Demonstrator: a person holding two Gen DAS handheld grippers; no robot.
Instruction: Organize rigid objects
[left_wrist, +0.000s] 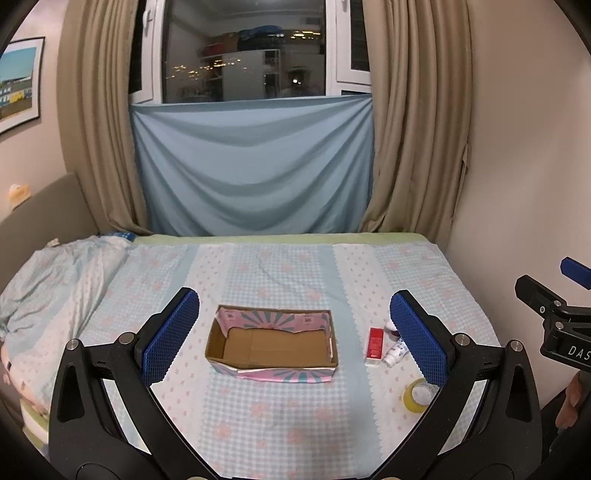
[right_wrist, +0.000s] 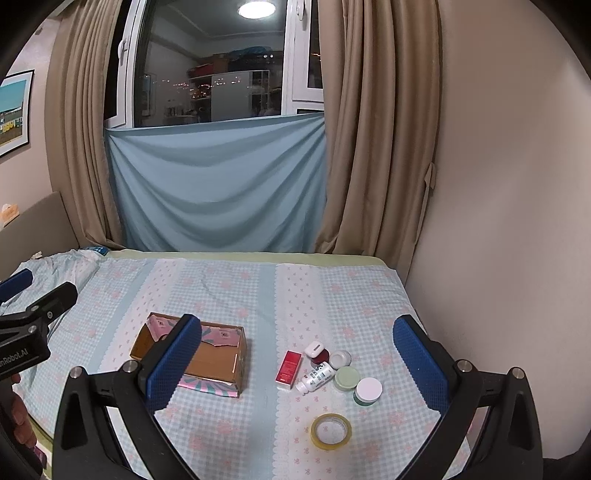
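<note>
Pre-grasp step: both grippers, left (left_wrist: 295, 332) & right (right_wrist: 297, 360), hover w/ fingers apart, empty. Cardboard box (left_wrist: 271, 345) empty on bed; red carton (right_wrist: 288, 370), bottle, jars, tape roll (right_wrist: 331, 431) grouped beside it. Next: likely right gripper descends, clamps one item.

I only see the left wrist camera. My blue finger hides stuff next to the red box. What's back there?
Observer: In the right wrist view, a pale green jar and a white-lidded jar sit beside the white bottle.
Operator: Anything else?
Observer: Yes, a small white case lies behind the bottle, resting against something dark red.
Operator: Is the tape whole?
Observer: Yes, the yellow tape roll is a full ring lying flat, apart from the jars.
</note>
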